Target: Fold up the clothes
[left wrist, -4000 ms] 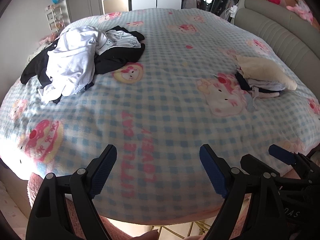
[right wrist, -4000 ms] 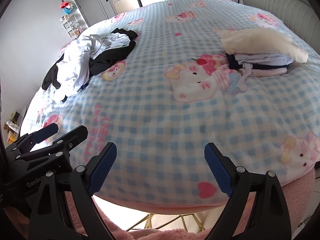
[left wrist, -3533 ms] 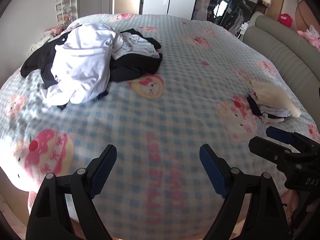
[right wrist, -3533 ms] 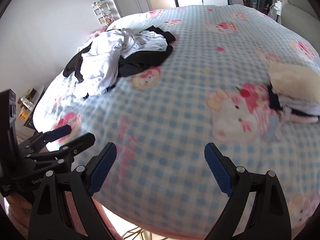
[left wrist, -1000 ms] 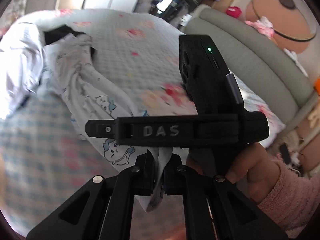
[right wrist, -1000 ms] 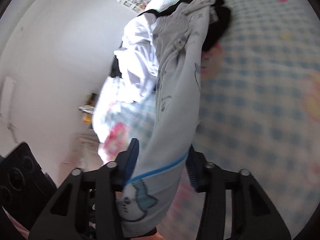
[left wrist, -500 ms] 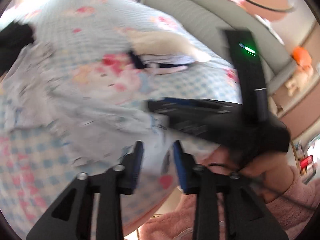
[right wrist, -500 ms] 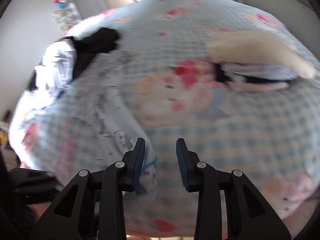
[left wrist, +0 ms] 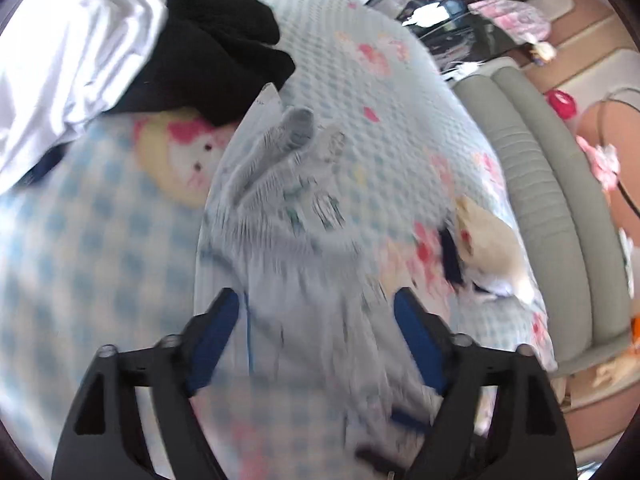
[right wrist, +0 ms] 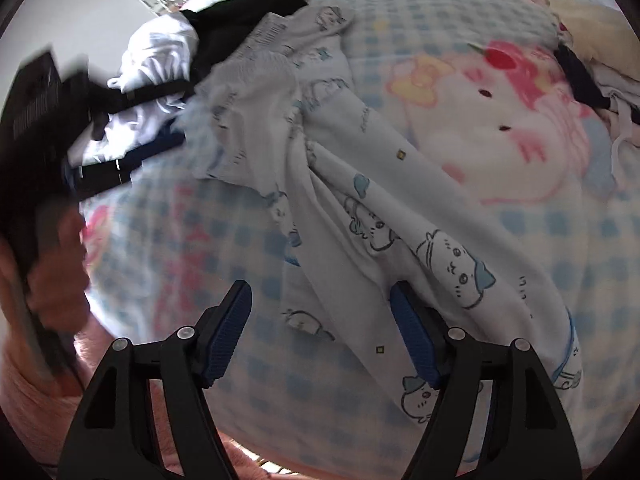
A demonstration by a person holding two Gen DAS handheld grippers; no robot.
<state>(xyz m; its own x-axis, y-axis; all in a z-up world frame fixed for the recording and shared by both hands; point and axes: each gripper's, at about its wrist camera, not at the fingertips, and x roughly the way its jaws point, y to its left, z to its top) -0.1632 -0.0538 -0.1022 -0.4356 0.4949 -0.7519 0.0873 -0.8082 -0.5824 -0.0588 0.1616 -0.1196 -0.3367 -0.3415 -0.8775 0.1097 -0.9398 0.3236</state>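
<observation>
A pale blue garment printed with cartoon cats (right wrist: 360, 200) lies stretched along the checked bed cover, from the clothes pile towards the near edge. My right gripper (right wrist: 322, 322) is open just above its near end, and the cloth passes under the right fingertip (right wrist: 412, 332). My left gripper (left wrist: 316, 332) is also open and hovers over the same garment (left wrist: 296, 248), which is blurred in this view. Nothing is pinched between either pair of fingers. A black garment (left wrist: 224, 52) and a white one (left wrist: 68, 40) are heaped at the far left.
A folded stack with a cream piece on top (left wrist: 484, 236) sits at the right of the bed, near the grey padded headboard (left wrist: 556, 200). A hand (right wrist: 56, 264) in a pink sleeve holds the other gripper at the left. The bed's near edge runs just below my fingers.
Both grippers, pinched on the pale blue garment half a second ago, have spread wide. The garment has dropped from the air and now lies on the bed.
</observation>
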